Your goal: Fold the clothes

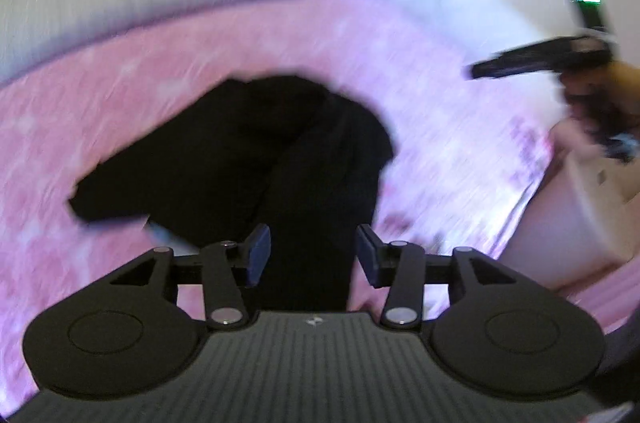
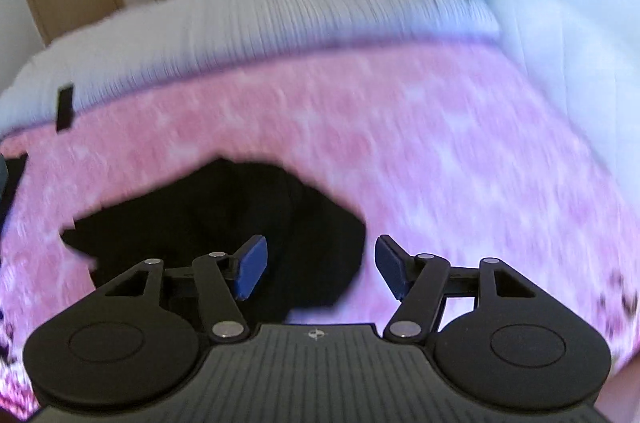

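Black fabric, a crumpled garment [image 1: 256, 159], lay on the pink blanket [image 1: 420, 71] that covered the near part of the bed; it filled the lower middle of the left wrist view and the lower left of the right wrist view [image 2: 224, 219]. Both pictures were smeared, so its collar, sleeves and hems could not be told apart.

In the left view the garment ran straight ahead of the left gripper [image 1: 314, 255], whose blue pads [image 1: 258, 255] stood apart with dark cloth seen between them but nothing pressed. Whether they touched the cloth could not be told. The heap's longest line seemed to run from a tapering end at the middle left of that frame towards a rounded lobe at the centre right, with a band dropping to the bottom between the fingers.

The right gripper [image 2: 320, 269] also stood open and empty. The garment lay ahead and to the left of it, its right edge just inside the gap, with bare blanket [image 2: 440, 143] ahead of the right finger. In the left view that gripper [image 1: 508, 65] hung at the upper right, well apart from the cloth.

By these views, the left hand looked nearer to the garment.
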